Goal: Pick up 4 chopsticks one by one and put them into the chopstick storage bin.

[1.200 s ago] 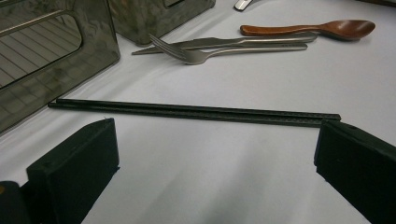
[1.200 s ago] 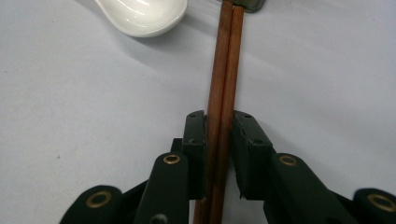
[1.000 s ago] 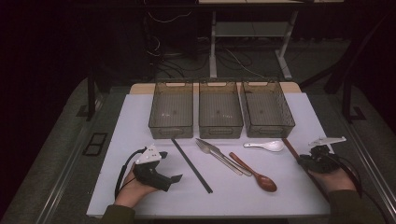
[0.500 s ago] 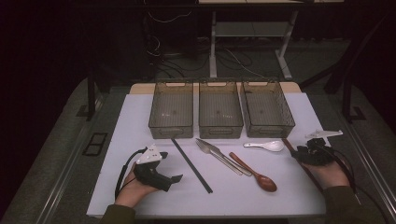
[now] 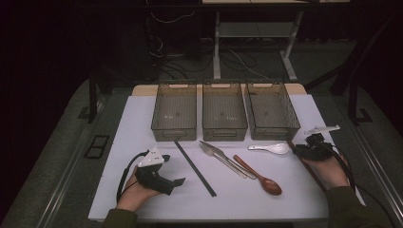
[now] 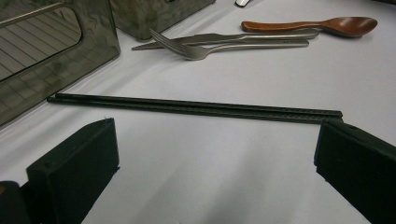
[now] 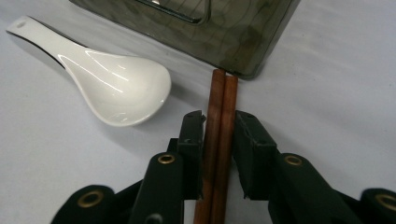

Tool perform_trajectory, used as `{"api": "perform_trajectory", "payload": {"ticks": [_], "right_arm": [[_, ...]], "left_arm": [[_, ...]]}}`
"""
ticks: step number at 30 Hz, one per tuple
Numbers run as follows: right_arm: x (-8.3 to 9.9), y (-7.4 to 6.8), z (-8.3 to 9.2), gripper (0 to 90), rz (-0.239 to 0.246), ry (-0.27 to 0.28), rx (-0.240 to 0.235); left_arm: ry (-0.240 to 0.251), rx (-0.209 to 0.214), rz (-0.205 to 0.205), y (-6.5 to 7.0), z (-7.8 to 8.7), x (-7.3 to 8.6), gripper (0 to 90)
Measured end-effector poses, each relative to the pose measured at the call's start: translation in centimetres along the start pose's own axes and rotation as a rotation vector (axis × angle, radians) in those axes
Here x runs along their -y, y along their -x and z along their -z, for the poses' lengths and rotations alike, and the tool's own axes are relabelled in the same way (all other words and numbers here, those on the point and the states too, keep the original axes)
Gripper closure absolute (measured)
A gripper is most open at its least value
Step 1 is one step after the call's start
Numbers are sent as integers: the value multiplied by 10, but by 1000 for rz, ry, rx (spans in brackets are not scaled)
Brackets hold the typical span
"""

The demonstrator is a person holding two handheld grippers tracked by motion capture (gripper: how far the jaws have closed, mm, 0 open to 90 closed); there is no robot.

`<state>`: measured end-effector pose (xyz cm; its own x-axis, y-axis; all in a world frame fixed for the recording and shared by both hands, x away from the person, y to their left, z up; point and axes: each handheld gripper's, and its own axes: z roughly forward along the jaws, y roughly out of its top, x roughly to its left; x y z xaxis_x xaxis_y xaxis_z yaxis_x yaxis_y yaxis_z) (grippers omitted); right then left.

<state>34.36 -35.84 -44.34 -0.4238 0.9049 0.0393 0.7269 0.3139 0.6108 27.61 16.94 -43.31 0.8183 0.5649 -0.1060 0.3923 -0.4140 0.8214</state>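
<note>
The brown chopsticks (image 7: 217, 140) lie between the right claw (image 7: 219, 135), its jaws just closing.

Three bins (image 5: 225, 124) in a row at the table's far side. Before them, left to right: black chopsticks (image 5: 195, 167), fork (image 5: 223, 156), wooden spoon (image 5: 259, 175), white spoon (image 5: 268, 148), then paired chopsticks (image 7: 218, 130) between my right gripper's (image 7: 219, 123) jaws.

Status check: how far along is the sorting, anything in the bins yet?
Done: nothing, as far as the high view shows. The three smoky plastic bins look empty.
In hand: right gripper has been closing around the brown wooden chopsticks, which sit between its jaws.
Left: black chopsticks, metal fork, brown wooden spoon and white ceramic spoon lie on the table. Left gripper rests open.
</note>
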Motion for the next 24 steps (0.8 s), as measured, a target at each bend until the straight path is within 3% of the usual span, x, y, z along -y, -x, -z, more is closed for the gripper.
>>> {"api": "perform_trajectory", "payload": {"ticks": [16,24], "right_arm": [[-1,-10,-1,743,50,2,-40],[1,-7,10,673,46,18,-42]], "left_arm": [[-8,7,-4,0,0,0,0],[-7,8,-4,0,0,0,0]]}}
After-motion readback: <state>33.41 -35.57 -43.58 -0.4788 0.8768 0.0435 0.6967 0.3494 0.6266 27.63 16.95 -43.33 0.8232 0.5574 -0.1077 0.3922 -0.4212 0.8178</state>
